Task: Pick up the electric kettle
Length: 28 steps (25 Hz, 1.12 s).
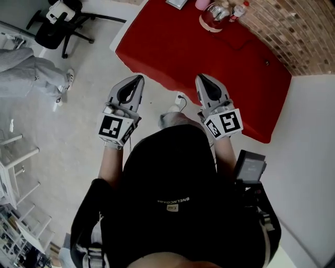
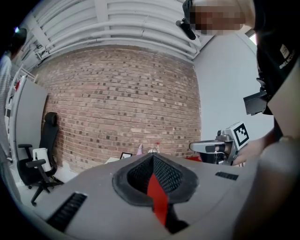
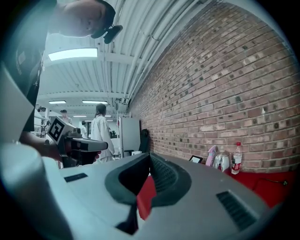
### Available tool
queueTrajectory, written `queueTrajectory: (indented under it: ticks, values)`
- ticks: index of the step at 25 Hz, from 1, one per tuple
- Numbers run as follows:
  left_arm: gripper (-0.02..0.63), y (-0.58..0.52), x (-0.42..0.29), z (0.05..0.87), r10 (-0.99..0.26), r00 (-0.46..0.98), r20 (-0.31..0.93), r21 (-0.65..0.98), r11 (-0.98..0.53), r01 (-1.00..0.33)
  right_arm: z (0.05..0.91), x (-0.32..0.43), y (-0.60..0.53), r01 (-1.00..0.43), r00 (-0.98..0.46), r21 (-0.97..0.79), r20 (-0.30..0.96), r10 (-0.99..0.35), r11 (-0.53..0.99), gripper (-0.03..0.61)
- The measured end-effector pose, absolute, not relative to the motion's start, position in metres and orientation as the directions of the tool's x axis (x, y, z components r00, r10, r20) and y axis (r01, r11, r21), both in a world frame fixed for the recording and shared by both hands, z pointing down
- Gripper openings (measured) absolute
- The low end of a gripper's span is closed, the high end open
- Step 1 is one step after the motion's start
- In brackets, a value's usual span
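The electric kettle (image 1: 215, 14), clear-bodied on a round base, stands at the far end of the red table (image 1: 209, 57) by the brick wall. It shows small and distant in the left gripper view (image 2: 152, 151) and in the right gripper view (image 3: 221, 161). My left gripper (image 1: 139, 78) hangs over the floor just short of the table's near edge, jaws together and empty. My right gripper (image 1: 201, 77) reaches over that near edge, also shut on nothing. Both point level toward the table, side by side, and both are far from the kettle.
A water bottle (image 1: 238, 10) and a pink object (image 1: 202, 4) flank the kettle; a small framed item (image 1: 177, 3) lies left of them. A black office chair (image 1: 57, 26) and a person's legs (image 1: 31, 73) are at the left. A white wall is on the right.
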<state>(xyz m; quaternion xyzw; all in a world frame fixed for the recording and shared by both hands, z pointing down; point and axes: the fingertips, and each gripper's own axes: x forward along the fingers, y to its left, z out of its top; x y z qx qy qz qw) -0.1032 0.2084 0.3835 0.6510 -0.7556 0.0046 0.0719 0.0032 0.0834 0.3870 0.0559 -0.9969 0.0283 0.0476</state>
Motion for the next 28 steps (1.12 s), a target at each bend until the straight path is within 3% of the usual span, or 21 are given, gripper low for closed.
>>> queueTrajectory:
  ticks: [28]
  values:
    - [0.006, 0.013, -0.11, 0.382, -0.983, 0.043, 0.18, 0.072, -0.03, -0.997, 0.382, 0.026, -0.078, -0.267, -0.962, -0.123, 0.097, -0.256, 0.956, 0.006]
